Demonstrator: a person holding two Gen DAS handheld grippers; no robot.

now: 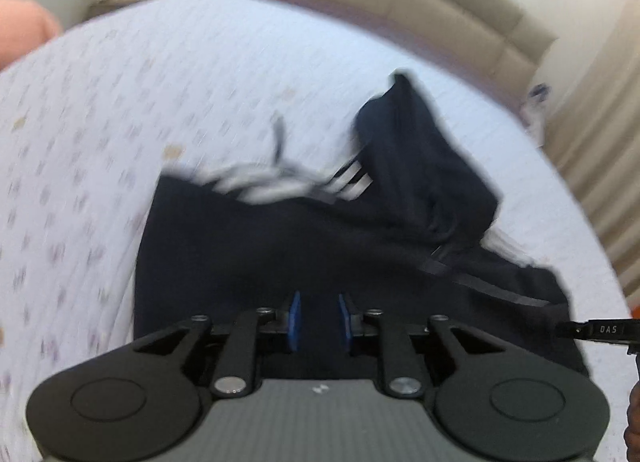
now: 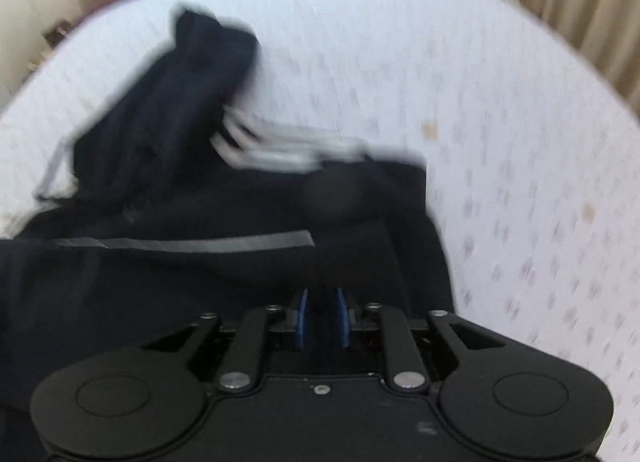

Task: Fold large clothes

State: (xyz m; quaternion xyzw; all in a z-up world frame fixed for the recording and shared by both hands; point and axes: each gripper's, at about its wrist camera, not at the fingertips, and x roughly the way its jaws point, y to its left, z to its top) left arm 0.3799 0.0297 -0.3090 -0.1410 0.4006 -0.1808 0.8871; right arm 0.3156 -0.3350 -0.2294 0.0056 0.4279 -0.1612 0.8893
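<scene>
Dark navy garment [image 1: 304, 246], soft matte fabric with white stripes [image 1: 352, 180] and a grey reflective strip [image 2: 192, 243], lies rumpled on a white, faintly patterned bedsheet [image 1: 100, 150]. Left gripper [image 1: 319, 320] and right gripper [image 2: 322, 316] each show blue pads set narrowly apart with dark cloth between; a firm grip cannot be confirmed. Bare sheet extends ahead and outward of both. Frames are blurred.

We see our left gripper [image 1: 319, 320] and right gripper [image 2: 322, 317] built alike, with black linkage arms, silver pivot screws, round black side housings and blue finger pads [image 1: 295, 318], the left body ribbed grey, the right plain black.
</scene>
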